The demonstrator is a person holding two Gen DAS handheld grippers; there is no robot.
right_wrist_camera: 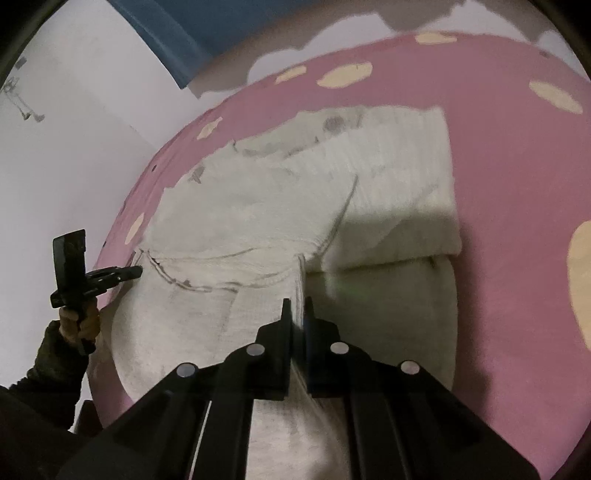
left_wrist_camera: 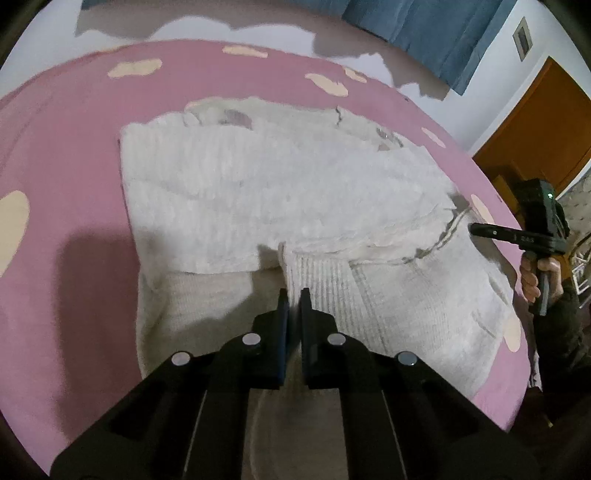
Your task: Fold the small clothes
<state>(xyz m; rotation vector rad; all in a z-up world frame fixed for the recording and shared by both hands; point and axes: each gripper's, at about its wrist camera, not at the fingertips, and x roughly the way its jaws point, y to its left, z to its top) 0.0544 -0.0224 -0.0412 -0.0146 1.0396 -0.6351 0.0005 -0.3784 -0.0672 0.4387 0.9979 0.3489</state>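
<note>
A cream knitted garment (left_wrist_camera: 295,192) with grey trim lies spread on a pink bed cover (left_wrist_camera: 74,258); it also shows in the right wrist view (right_wrist_camera: 280,206). My left gripper (left_wrist_camera: 294,295) is shut on a raised fold of the garment's ribbed edge. My right gripper (right_wrist_camera: 297,306) is shut on another raised fold of the same garment. In the left wrist view the right gripper (left_wrist_camera: 476,229) shows at the garment's right edge. In the right wrist view the left gripper (right_wrist_camera: 136,271) shows at its left edge.
The pink cover has cream spots (left_wrist_camera: 135,68). Blue curtains (left_wrist_camera: 424,29) hang behind the bed. An orange-brown door (left_wrist_camera: 543,125) stands at the right. A white wall (right_wrist_camera: 74,147) lies left of the bed in the right wrist view.
</note>
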